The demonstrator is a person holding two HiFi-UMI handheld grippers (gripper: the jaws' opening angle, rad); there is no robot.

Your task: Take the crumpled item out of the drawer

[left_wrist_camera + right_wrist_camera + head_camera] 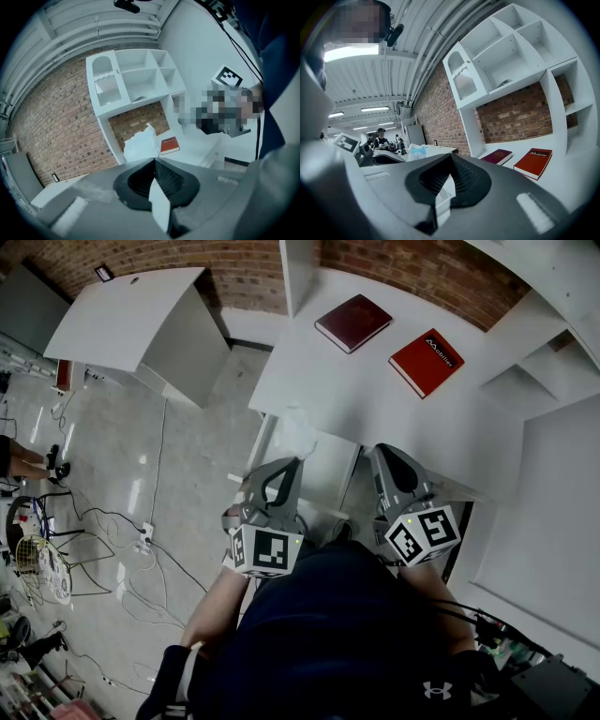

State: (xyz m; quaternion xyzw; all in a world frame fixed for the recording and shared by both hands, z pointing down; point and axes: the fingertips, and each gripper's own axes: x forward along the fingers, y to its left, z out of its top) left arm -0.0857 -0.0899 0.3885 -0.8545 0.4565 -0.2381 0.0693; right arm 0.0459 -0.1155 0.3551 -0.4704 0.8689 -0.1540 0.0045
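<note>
The crumpled white item (298, 432) sticks out past the tips of my left gripper (296, 463), just off the near edge of the white desk (356, 399). In the left gripper view the jaws of this gripper (153, 160) are closed together, and the crumpled item (140, 143) stands up from their tips. My right gripper (382, 451) is beside it, jaws closed with nothing between them (450, 155). The white drawer front (330, 474) lies between the two grippers under the desk edge. Whether the drawer is open I cannot tell.
A dark red book (352, 322) and a bright red book (427, 361) lie on the desk. White shelving (530, 362) rises at the right. A second white table (131, 320) stands at the far left. Cables (122, 549) trail over the floor.
</note>
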